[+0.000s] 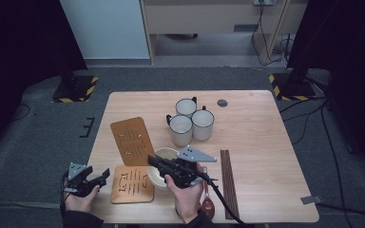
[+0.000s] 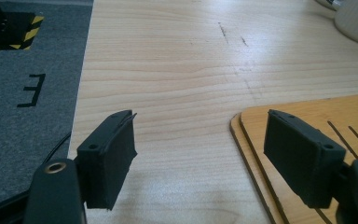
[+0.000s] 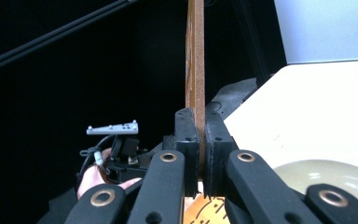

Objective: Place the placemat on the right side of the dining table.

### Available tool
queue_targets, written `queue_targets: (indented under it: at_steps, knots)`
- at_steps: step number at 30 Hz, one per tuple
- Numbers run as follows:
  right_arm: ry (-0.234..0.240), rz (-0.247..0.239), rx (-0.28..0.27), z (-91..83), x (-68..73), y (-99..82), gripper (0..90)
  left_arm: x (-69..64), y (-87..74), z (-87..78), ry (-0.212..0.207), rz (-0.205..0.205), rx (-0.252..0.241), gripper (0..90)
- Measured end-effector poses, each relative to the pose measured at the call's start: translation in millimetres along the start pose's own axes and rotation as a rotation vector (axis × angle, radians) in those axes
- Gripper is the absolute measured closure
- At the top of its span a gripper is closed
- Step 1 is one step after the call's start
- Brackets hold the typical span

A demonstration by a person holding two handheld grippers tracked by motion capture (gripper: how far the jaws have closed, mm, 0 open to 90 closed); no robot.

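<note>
My right gripper clamps its fingers on a thin slotted wooden board; my left gripper fingers gape over the pale-grained worktop.

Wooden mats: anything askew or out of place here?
One wooden mat is off the table, clamped on edge in the right gripper and tilted over the bowl. The other mat lies flat near the table's front left, by the open left gripper. Nothing looks spilled or damaged.

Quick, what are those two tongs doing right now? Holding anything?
Left tongs: open, nothing between the jaws, over the table edge.
Right tongs: closed on the edge of a thin wooden board, lifted above the bowl.
</note>
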State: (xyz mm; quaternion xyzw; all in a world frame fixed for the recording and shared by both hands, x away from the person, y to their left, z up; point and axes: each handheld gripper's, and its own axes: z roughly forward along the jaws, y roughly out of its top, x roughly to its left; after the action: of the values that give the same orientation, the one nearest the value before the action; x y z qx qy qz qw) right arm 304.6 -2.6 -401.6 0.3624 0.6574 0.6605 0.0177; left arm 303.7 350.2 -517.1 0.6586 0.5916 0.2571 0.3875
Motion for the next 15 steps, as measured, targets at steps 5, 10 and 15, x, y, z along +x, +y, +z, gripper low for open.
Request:
queue_targets:
  at_steps: [5, 10, 15]
  knots:
    - [-0.011, 0.0, -0.017, -5.7, -6.1, 8.1, 87.0, 1.1, 3.3, 7.3, 0.009, -0.009, 0.005, 21.4]
    - [-0.018, 0.003, -0.034, -12.1, -12.5, 16.7, 87.0, -1.2, 7.7, 18.2, 0.016, -0.005, 0.02, 19.8]
    - [-0.03, 0.007, -0.047, -20.1, -19.6, 25.7, 87.0, -3.5, 11.8, 28.2, 0.025, -0.002, 0.038, 18.6]
